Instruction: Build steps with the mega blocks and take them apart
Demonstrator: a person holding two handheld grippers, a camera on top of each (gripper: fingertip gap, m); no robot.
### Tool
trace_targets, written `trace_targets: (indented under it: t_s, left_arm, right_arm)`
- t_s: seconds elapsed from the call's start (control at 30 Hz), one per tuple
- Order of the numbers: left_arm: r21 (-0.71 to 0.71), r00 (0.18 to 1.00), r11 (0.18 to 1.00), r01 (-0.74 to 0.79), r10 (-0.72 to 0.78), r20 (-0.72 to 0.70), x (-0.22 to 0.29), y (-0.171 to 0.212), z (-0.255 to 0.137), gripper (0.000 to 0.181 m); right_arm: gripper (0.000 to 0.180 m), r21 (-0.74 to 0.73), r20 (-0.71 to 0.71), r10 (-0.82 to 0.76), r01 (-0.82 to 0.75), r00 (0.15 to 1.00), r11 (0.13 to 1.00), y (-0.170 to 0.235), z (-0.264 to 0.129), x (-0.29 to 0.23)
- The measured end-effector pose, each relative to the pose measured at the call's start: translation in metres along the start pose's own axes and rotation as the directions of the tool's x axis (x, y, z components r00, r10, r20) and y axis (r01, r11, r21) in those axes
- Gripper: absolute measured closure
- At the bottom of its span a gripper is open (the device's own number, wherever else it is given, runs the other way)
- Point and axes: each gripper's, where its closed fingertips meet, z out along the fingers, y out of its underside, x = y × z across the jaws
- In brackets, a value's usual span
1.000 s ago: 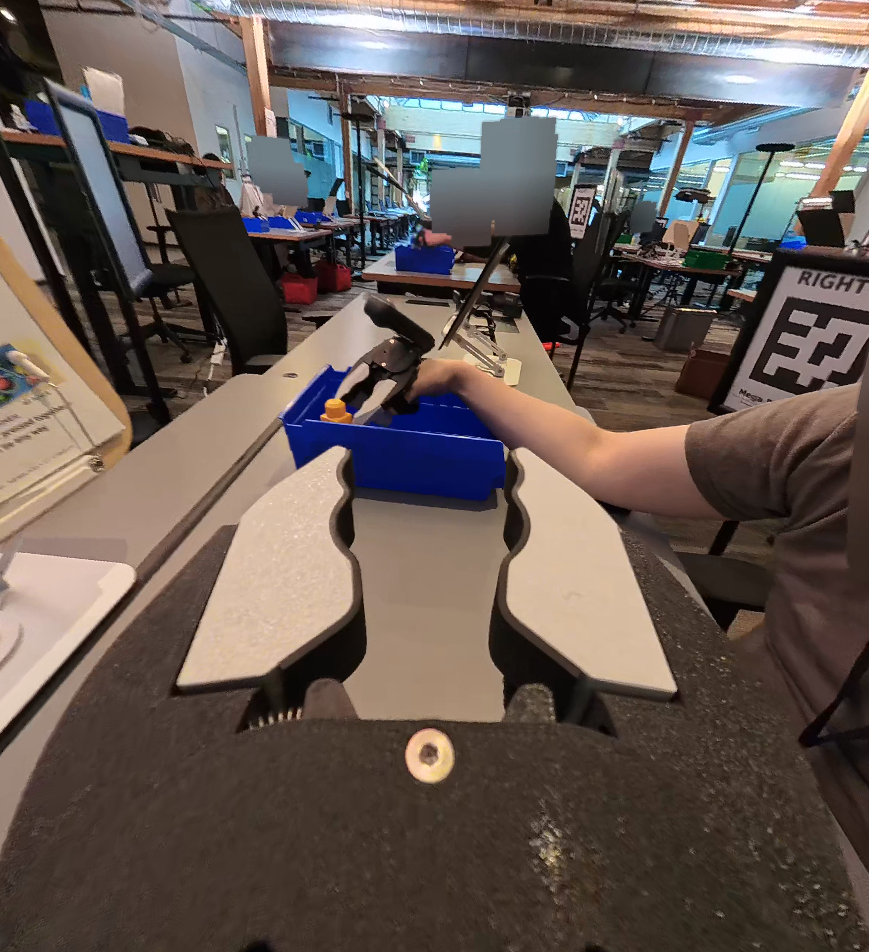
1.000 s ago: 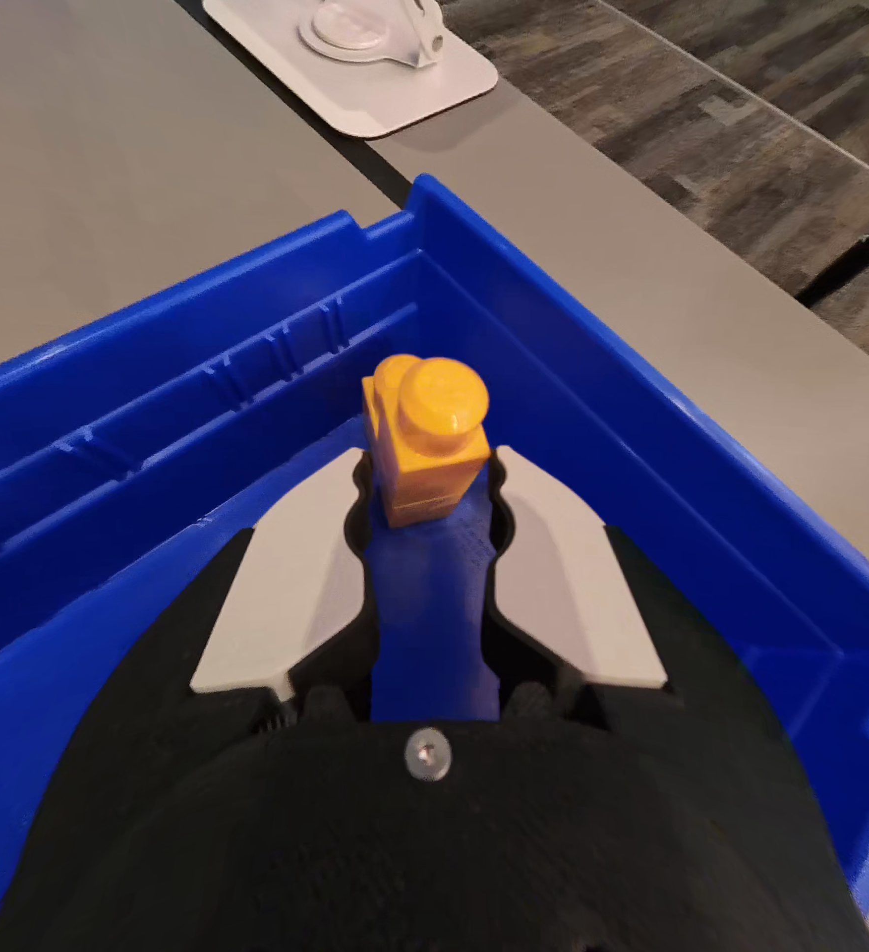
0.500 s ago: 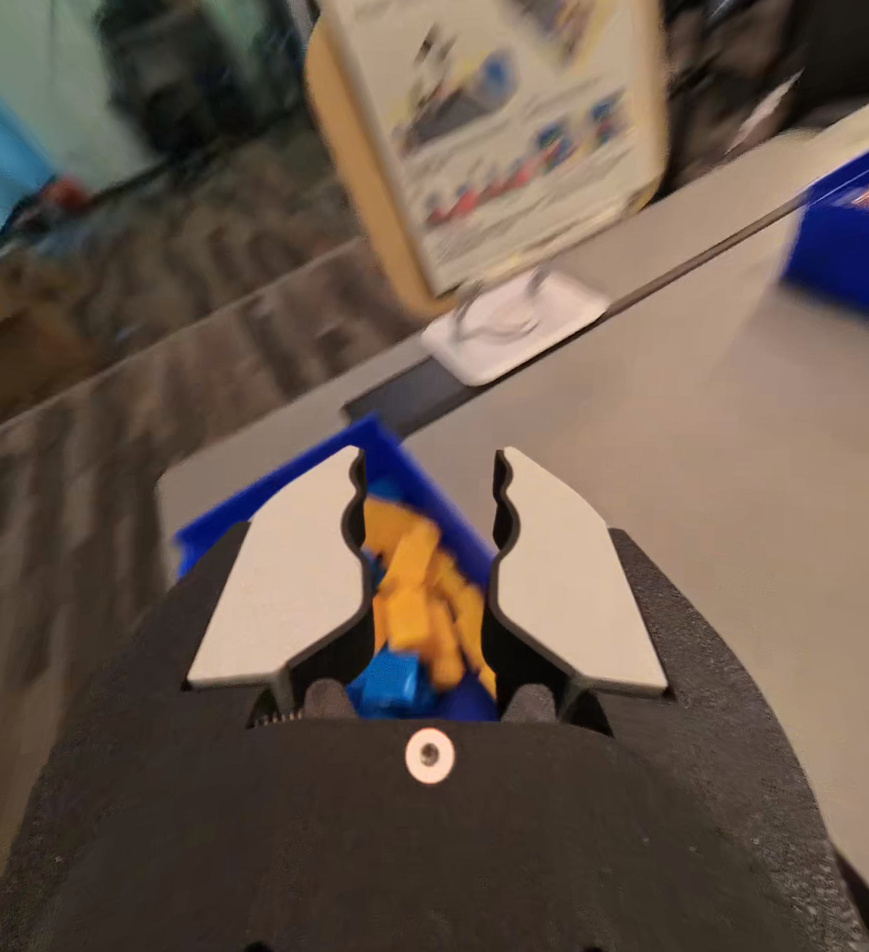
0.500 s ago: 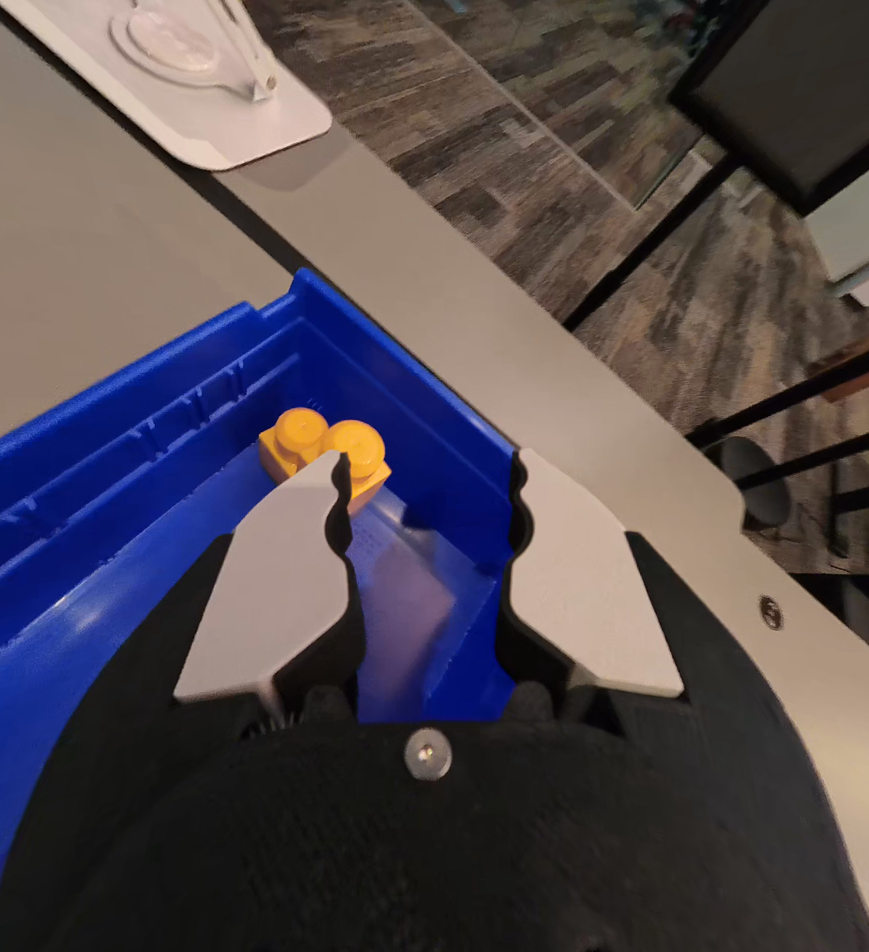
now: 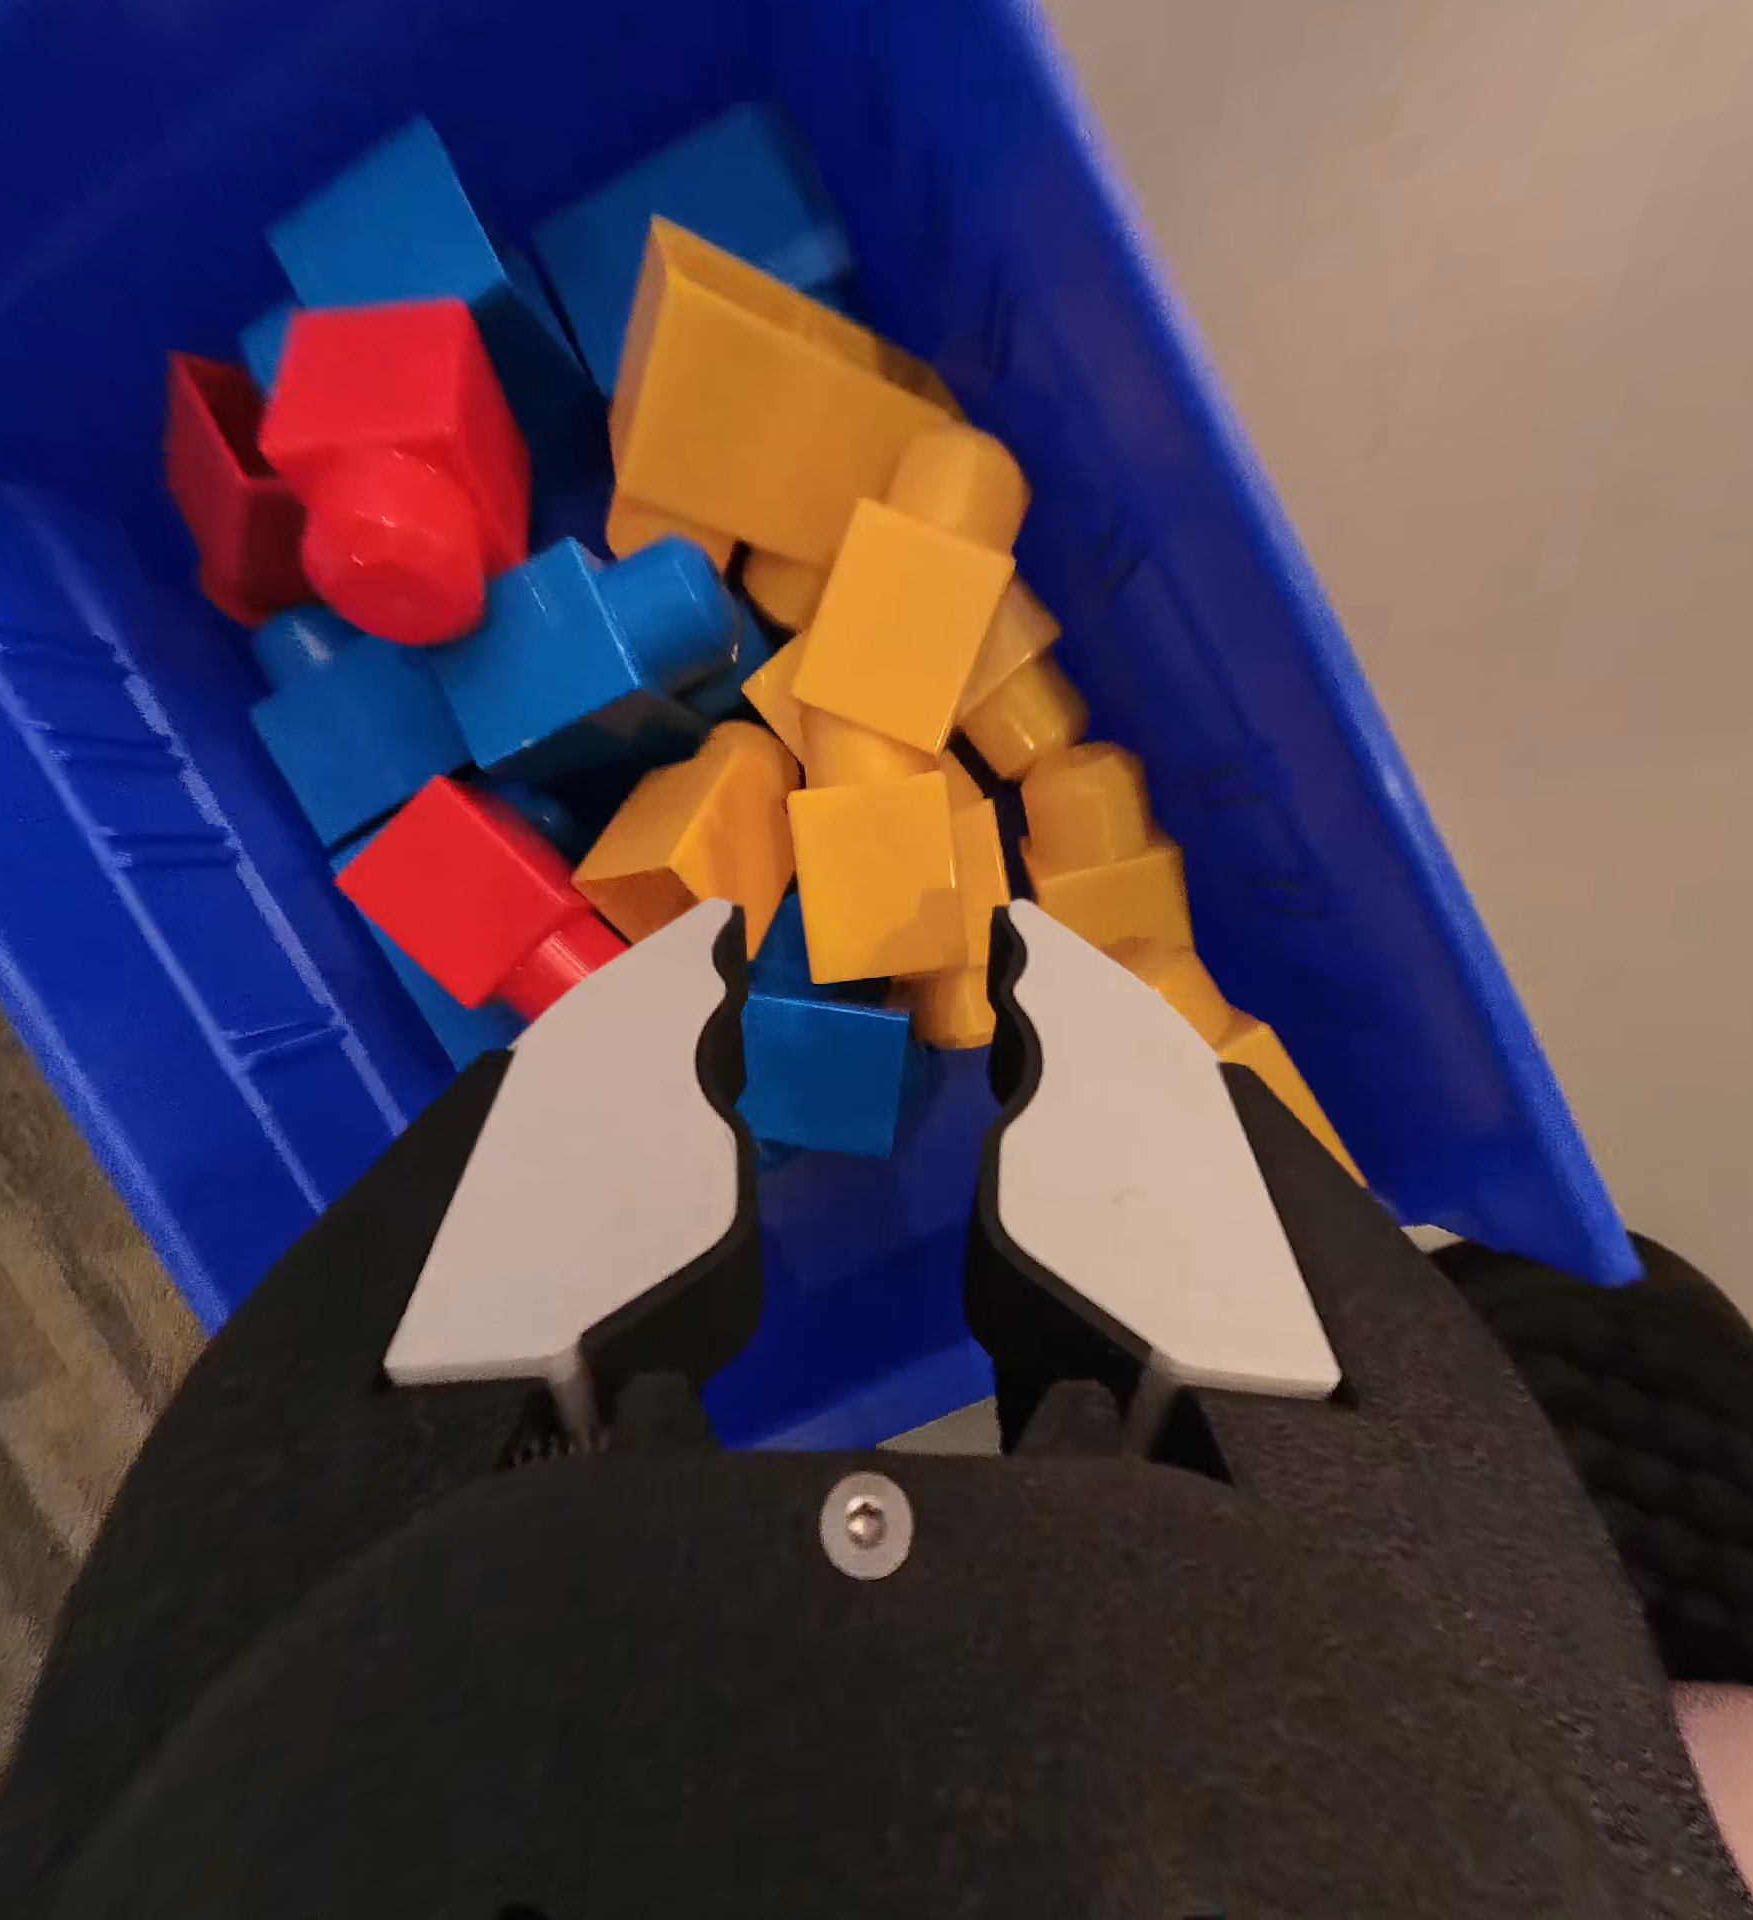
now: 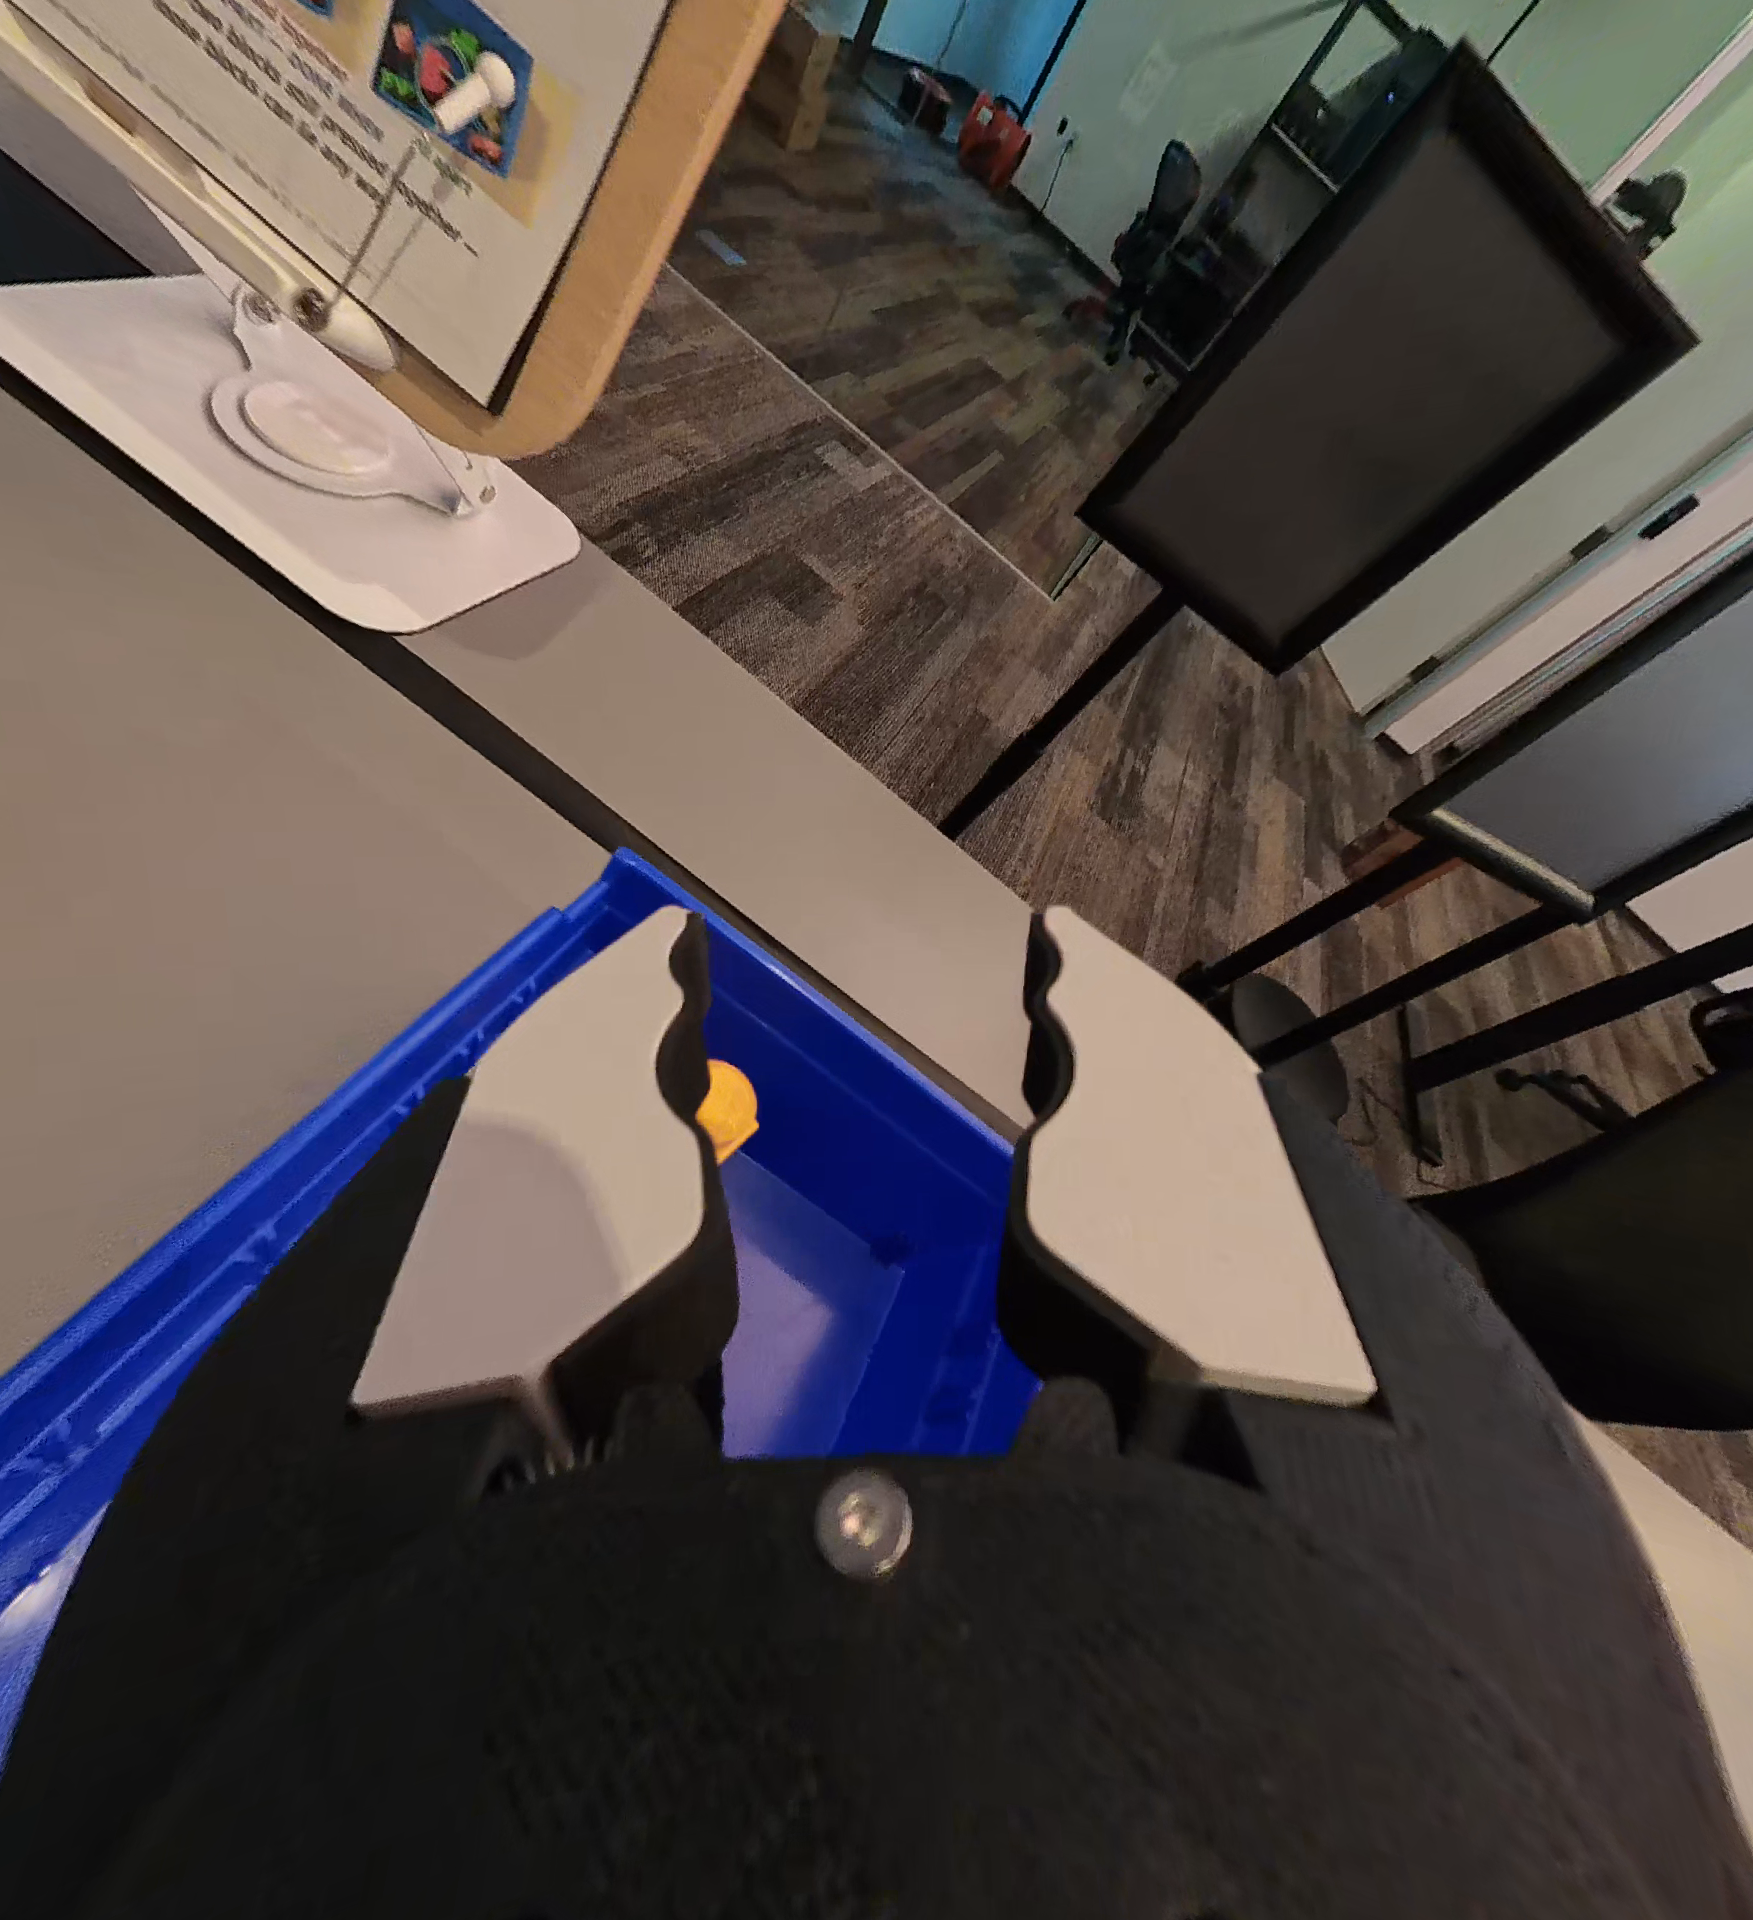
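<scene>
In the left wrist view a blue bin (image 5: 1215, 499) holds several loose mega blocks: yellow ones (image 5: 778, 416), blue ones (image 5: 581, 665) and red ones (image 5: 394, 436). My left gripper (image 5: 864, 925) is open and empty, its tips just over a small blue block (image 5: 825, 1070) and a yellow block (image 5: 877, 883). In the right wrist view a second blue bin (image 6: 830, 1049) holds a yellow block (image 6: 728, 1110), half hidden behind my left finger. My right gripper (image 6: 864, 935) is open and empty, raised above that bin's far corner.
A sign board on a white base (image 6: 280, 457) stands on the grey table (image 6: 228, 831) beyond the second bin. The table edge (image 6: 851, 831) runs close behind that bin, with floor, a dark panel (image 6: 1391, 395) and chairs past it. There is about 70 cm between the tips of the two grippers.
My left gripper swung from facing along the table down into the bin of loose blocks. My right gripper let go of the yellow block in the other bin, opened and drew back upward.
</scene>
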Motion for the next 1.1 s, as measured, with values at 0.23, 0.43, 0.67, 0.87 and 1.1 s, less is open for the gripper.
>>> trace_targets:
  t_s: [0.23,0.43,0.67,0.87,1.1]
  left_arm:
    - [-0.125,1.0,0.992,-0.014,0.015,0.003,0.001,0.008,0.027,0.136]
    - [-0.16,0.997,0.986,-0.034,0.044,0.061,-0.005,0.012,0.018,0.144]
    - [0.389,0.993,0.914,-0.115,0.122,0.009,0.042,-0.066,-0.087,0.144]
    - [0.82,0.69,0.523,-0.233,0.683,-0.24,0.228,-0.13,-0.16,0.144]
    - [0.828,0.541,0.522,-0.208,0.766,-0.347,0.306,-0.142,-0.142,0.144]
  right_arm:
    - [0.12,0.006,0.014,-0.038,0.038,0.999,0.999,-0.012,-0.001,-0.012]
    - [0.121,0.001,0.043,-0.077,0.077,0.996,0.997,-0.02,0.006,-0.027]
    - [0.122,0.134,0.125,-0.168,0.152,0.978,0.979,-0.074,0.011,-0.089]
    - [0.123,0.568,0.653,-0.285,-0.205,0.702,0.797,-0.18,-0.063,-0.256]
    - [0.123,0.479,0.839,-0.219,-0.484,0.499,0.733,-0.204,-0.099,-0.294]
